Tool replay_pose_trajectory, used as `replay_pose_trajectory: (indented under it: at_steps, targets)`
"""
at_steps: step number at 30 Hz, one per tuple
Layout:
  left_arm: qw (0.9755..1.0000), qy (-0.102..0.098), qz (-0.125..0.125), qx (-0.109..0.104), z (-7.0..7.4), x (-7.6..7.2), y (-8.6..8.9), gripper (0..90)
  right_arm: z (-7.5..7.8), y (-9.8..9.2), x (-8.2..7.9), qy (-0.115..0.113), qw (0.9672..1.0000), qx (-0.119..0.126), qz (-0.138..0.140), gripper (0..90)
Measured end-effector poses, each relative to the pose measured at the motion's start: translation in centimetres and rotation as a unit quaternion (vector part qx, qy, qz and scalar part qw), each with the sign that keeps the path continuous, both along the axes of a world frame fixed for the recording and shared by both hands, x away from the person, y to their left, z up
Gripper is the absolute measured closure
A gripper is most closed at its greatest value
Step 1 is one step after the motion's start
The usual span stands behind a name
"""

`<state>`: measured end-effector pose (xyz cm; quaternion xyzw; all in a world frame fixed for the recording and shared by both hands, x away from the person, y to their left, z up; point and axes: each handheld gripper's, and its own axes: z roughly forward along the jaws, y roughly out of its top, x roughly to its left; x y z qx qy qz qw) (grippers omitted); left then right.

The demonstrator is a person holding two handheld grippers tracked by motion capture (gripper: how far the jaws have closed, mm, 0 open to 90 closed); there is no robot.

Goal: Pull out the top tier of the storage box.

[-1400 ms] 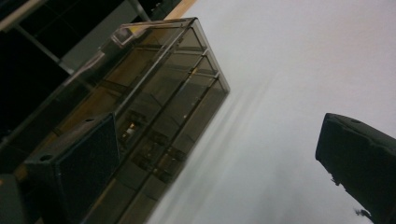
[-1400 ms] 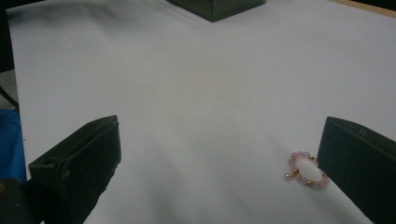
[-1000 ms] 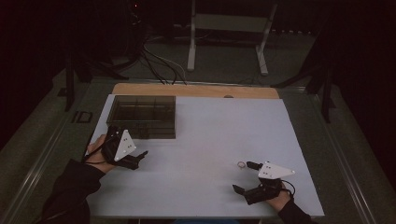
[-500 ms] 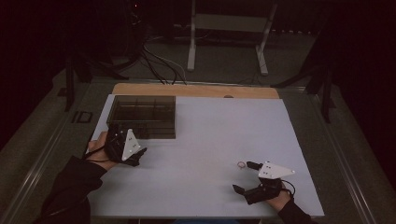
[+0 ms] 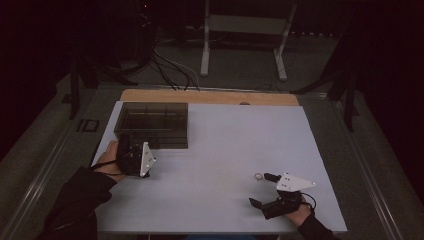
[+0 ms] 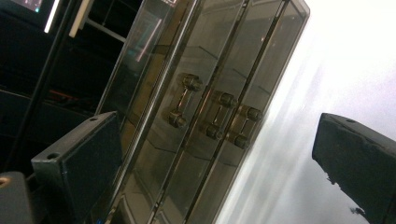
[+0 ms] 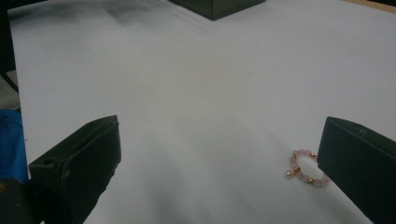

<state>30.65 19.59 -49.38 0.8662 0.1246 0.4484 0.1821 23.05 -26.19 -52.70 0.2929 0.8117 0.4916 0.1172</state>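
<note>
Dim room, cables and a metal stand beyond the far edge; white table point(image 5: 225, 150) with a dark clear box point(image 5: 152, 125) at its far left. Left gripper point(image 6: 210, 154): jaws wide apart, empty, tilted, aimed at the box front, where three small handles point(image 6: 212, 114) sit side by side on the drawers. Same gripper seen from the high view point(image 5: 136, 156) just in front of the box's near wall, very near but contact not confirmed. Right gripper point(image 7: 219, 168): jaws wide apart, empty, resting low at the near right of the table. Bracelet point(image 7: 306, 167): small ring of pink beads with gold spacers, flat on the table, just beside the inner face of the right-hand jaw in the right gripper view, well off centre of the gap. From the high view, bracelet point(image 5: 258, 176) just left of the far jaw tip of the right gripper point(image 5: 265, 190). Right gripper far nearer to it than left. Judgement: sideways shift toward the bracelet required to centre the ring between the jaws before closing; no long axis to align, ring being round.
</note>
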Motion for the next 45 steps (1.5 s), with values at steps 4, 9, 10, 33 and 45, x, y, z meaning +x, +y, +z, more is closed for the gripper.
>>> replay_pose_trajectory:
  at_steps: [4,9,10,33,45]
  targets:
    - [0.9996,-0.015,-0.002,0.023,-0.3,-0.1,-0.3,5.2,0.0,0.0,0.0,0.0,1.0,0.0,-0.001,0.0]
    - [0.9985,-0.037,0.006,0.041,-0.7,-0.1,-0.5,5.3,0.0,0.0,0.0,0.001,1.0,0.0,0.0,0.0]
    - [0.9985,-0.037,0.006,0.041,-0.7,-0.1,-0.5,6.1,0.0,0.0,0.0,0.001,1.0,0.0,0.0,0.0]
    - [0.9835,-0.122,0.012,0.133,-2.4,0.2,-1.0,36.9,0.0,0.0,0.0,0.002,1.0,0.0,0.001,0.0]
    - [0.9736,-0.162,0.015,0.161,-2.8,0.4,-1.0,65.9,0.0,0.0,0.0,0.004,1.0,0.001,0.003,0.0]
